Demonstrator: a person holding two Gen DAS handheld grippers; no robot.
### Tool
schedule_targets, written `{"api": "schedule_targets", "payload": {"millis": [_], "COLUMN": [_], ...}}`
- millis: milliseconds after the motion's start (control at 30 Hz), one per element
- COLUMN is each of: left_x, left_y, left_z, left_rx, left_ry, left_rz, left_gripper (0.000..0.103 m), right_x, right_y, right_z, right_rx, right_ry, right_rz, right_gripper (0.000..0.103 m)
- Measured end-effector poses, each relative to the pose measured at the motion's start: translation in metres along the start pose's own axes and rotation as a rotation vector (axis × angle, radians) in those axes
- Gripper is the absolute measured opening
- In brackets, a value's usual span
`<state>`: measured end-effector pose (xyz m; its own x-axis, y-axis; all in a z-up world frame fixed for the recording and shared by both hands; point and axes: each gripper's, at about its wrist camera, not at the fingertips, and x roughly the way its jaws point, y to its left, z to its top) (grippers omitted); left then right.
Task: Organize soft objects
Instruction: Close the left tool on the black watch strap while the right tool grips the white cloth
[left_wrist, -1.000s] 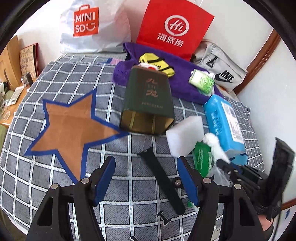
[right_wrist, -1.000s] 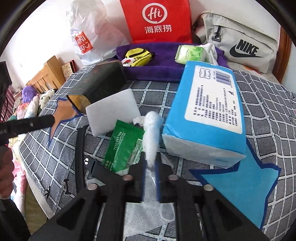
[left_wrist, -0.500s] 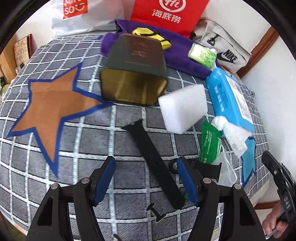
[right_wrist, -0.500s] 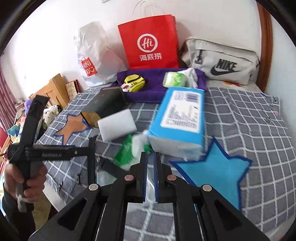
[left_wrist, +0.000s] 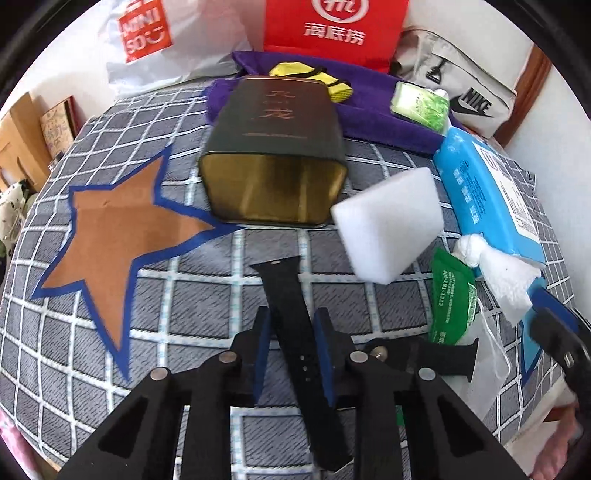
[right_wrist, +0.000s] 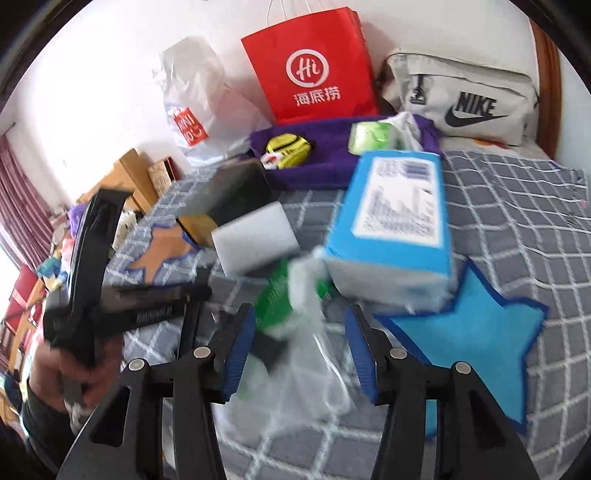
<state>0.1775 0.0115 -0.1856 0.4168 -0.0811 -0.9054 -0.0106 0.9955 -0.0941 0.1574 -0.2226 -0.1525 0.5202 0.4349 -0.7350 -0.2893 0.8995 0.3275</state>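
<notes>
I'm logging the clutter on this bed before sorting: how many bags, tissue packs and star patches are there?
Bags: 3 (Miniso plastic bag, red paper bag, grey Nike bag)
Tissue packs: 3 (blue pack, light green pack, dark green pack)
Star patches: 2 (brown star, blue star)
Total: 8

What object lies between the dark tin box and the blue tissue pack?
In the left wrist view, a white sponge block lies between the dark tin box and the blue tissue pack.
</notes>
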Motion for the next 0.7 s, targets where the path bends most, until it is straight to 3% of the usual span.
{"api": "schedule_targets", "payload": {"millis": [100,167,200,300,467,700], "left_x": [-0.004,-0.006,-0.006,-0.008,-0.010,-0.013], "left_y": [0.011,0.016,0.019,0.022,0.025,0.010], "left_z": [-0.004,-0.006,-0.007,-0.009,-0.011,-0.024], "left_rx": [-0.003,-0.003,-0.002,-0.003,-0.028,0.053], "left_ry": [0.005,0.010,0.012,0.019,0.021,0.018], "left_rz": [0.014,-0.001,-0.015,-0.042,-0.110,-0.045], "left_gripper": [0.022,0.022,0.022,0.026,0.047,0.053], "right_x": [0.023,0.038,0.043,0.044,0.012,-0.028], "right_y": [-0.002,-0.003,-0.004,0.000,0.010,0.004], "right_z": [0.007,0.008,0.007,0.005,0.005,0.003], "right_rx": [0.023,0.019,0.024,-0.002,-0.049,-0.065], "right_ry": [0.027,0.051,0.060,0.054,-0.024,-0.078], "right_rz": [-0.042,-0.076,-0.071,-0.054,-0.016,-0.031], "right_gripper": [0.047,0.026,0.007,0.003,0.003,0.003]}}
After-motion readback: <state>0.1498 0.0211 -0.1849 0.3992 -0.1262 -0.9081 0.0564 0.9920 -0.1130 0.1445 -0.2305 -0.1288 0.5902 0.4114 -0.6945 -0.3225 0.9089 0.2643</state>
